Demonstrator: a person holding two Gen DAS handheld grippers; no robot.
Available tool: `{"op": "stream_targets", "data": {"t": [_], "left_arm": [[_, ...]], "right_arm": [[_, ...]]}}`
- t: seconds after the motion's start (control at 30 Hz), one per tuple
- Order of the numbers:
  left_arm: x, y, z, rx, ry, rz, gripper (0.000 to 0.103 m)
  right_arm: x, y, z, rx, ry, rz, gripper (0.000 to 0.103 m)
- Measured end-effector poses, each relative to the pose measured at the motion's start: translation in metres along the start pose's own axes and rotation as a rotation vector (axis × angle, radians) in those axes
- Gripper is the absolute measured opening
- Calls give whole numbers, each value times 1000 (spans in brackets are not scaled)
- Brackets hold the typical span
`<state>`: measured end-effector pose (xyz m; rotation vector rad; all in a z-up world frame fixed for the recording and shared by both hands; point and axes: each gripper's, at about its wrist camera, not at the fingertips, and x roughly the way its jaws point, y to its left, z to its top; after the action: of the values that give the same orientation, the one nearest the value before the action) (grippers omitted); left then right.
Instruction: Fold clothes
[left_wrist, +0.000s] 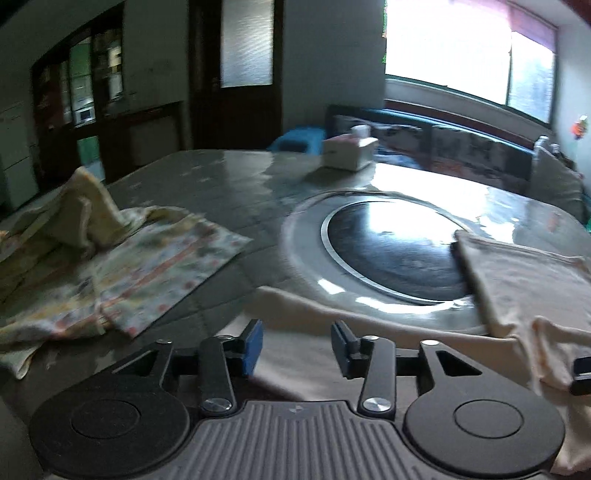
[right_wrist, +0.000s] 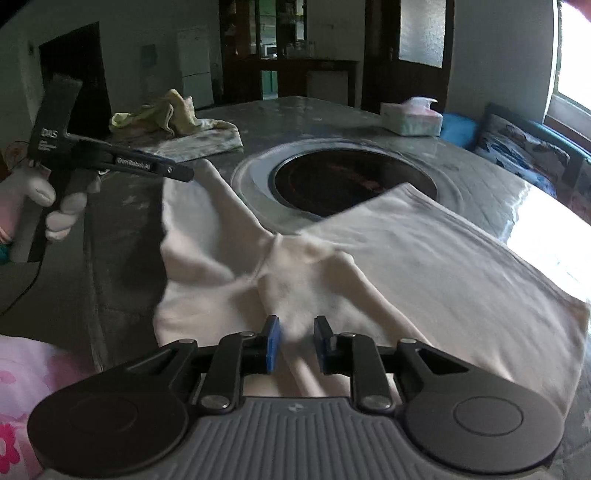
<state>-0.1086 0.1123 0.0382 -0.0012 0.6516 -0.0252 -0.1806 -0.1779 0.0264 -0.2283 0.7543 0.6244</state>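
Softly creased, the cream cotton garment sprawls across the glossy grey desk, one edge overlapping the round dark glass hob. Left gripper jaws stand apart, empty; right gripper jaws narrowly straddle a fabric ridge, pads not pressing.

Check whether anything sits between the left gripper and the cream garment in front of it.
Nothing visible does. The left gripper is open right over the cream garment, with only cloth between its pads. The floral clothes pile lies off to the side.
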Motion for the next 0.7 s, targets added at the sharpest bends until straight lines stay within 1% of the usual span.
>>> {"op": "stream_targets", "data": {"t": [0.03,0.1,0.13,0.23,0.33,0.43,0.5,0.53,0.57,0.6,0.67,0.7], "left_arm": [[1,2,-1,-11,6,12,49],[5,6,-2,-31,21,30,50],[7,7,-3,-41,28,41,51],[11,13,-4,-70,37,89,54],[13,21,-7,-123,45,114,54],[15,22,-7,-132,41,119,53],[16,22,-7,-134,32,117,41],[15,22,-6,-136,29,112,32],[15,23,-5,-148,30,93,19],[15,25,-5,-160,32,74,13],[13,25,-2,-179,30,40,11],[10,22,0,-172,23,20,11]], "right_arm": [[2,0,1,7,-2,1,20],[8,2,0,26,5,29,24],[7,6,0,6,4,36,26],[3,12,2,-15,-2,42,26],[-5,9,4,-6,-21,25,26],[-15,5,6,7,-40,1,27],[-21,3,6,12,-56,-14,28],[-25,2,6,16,-64,-20,28],[-28,0,5,20,-72,-27,28],[-31,-1,5,24,-79,-34,28],[-38,-3,3,34,-92,-48,28],[-42,-6,2,46,-101,-60,28]]}}
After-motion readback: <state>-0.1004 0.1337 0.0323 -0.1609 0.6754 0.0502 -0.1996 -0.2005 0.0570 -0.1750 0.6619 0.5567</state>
